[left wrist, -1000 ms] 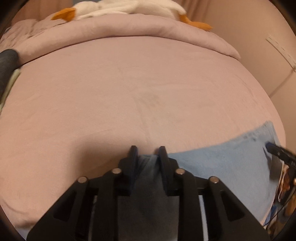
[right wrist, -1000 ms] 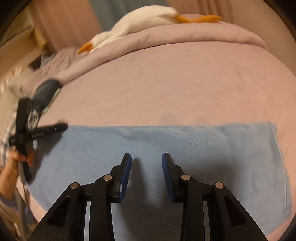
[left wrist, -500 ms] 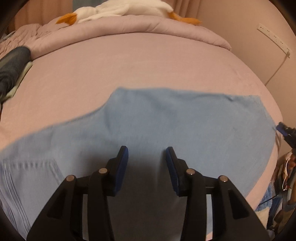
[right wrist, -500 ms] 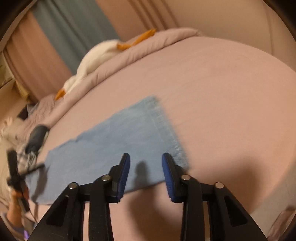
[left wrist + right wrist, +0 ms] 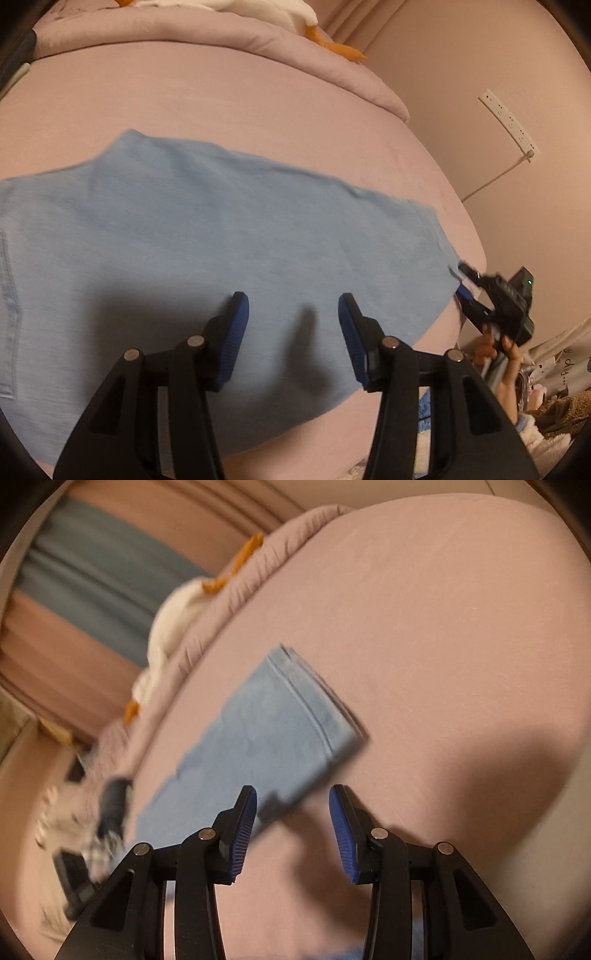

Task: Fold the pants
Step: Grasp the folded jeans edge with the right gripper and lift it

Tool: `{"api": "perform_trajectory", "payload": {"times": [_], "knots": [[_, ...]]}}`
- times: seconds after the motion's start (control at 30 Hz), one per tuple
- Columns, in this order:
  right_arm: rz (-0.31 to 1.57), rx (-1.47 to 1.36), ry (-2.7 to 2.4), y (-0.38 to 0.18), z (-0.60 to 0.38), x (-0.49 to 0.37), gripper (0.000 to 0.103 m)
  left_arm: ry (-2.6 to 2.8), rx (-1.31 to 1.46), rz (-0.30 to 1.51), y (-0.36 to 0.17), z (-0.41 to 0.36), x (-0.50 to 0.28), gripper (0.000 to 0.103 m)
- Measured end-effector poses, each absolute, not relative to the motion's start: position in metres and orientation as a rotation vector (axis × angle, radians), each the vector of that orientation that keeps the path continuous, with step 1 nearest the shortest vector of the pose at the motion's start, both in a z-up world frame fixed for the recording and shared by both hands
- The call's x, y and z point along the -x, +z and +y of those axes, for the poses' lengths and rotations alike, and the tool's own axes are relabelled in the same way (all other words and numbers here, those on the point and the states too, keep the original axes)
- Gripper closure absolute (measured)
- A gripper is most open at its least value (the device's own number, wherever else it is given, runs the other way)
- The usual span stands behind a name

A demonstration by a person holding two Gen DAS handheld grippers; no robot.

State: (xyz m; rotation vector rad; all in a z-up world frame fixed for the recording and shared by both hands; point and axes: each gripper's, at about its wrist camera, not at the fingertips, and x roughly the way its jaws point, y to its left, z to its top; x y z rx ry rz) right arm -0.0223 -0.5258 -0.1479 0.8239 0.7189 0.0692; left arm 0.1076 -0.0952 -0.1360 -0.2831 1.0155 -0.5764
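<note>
Both tools stand released with nothing between their blue pads. Our left tool [image 5: 293, 306] has just been spreading its jaws wider and hovers over the light blue pants [image 5: 207, 236], which lie flat across the pink bed sheet [image 5: 229, 103]; its shadow falls on the cloth. Our right tool [image 5: 292, 797] has likewise just been widening its jaws, empty, above bare sheet just beside the hemmed leg end [image 5: 314, 716] of the pants. In the left view the right tool [image 5: 467, 282] shows at the bed's right edge, near that leg end. A white plush bird with orange feet [image 5: 173, 627] lies on the folded duvet [image 5: 295, 48] at the far side.
</note>
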Motion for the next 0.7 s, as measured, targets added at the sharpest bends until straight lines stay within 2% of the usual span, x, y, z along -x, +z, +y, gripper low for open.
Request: {"api": "perform_trajectory", "payload": {"times": [0.07,0.13,0.17,0.2,0.33,0.37,0.4,0.47,0.7], "knots": [[0.646,-0.929,0.065,-0.156,-0.534,0.017,0.062,-0.573,0.296,1.031,-0.14,-0.101,-0.109,0.053],[0.585,-0.941,0.044,-0.157,-0.53,0.011,0.068,-0.572,0.32,1.041,-0.141,-0.103,-0.109,0.053],[0.579,-0.922,0.016,-0.156,-0.527,0.01,0.075,-0.578,0.337,1.044,-0.141,-0.102,-0.107,0.053],[0.574,-0.91,-0.001,-0.153,-0.525,0.011,0.089,-0.591,0.365,1.048,-0.139,-0.105,-0.109,0.053],[0.5,-0.751,0.014,-0.117,-0.49,0.008,0.091,-0.673,0.476,1.047,-0.132,-0.111,-0.111,0.053],[0.489,-0.66,0.025,-0.104,-0.472,0.005,0.091,-0.705,0.52,1.052,-0.131,-0.113,-0.114,0.049],[0.484,-0.578,0.044,-0.092,-0.457,0.005,0.091,-0.743,0.576,1.057,-0.13,-0.116,-0.116,0.039],[0.476,-0.401,0.079,-0.073,-0.416,0.0,0.091,-0.797,0.677,1.061,-0.127,-0.121,-0.121,0.032],[0.491,-0.06,0.177,-0.074,-0.306,-0.014,0.091,-0.883,0.806,1.114,-0.135,-0.148,-0.139,0.029]]}}
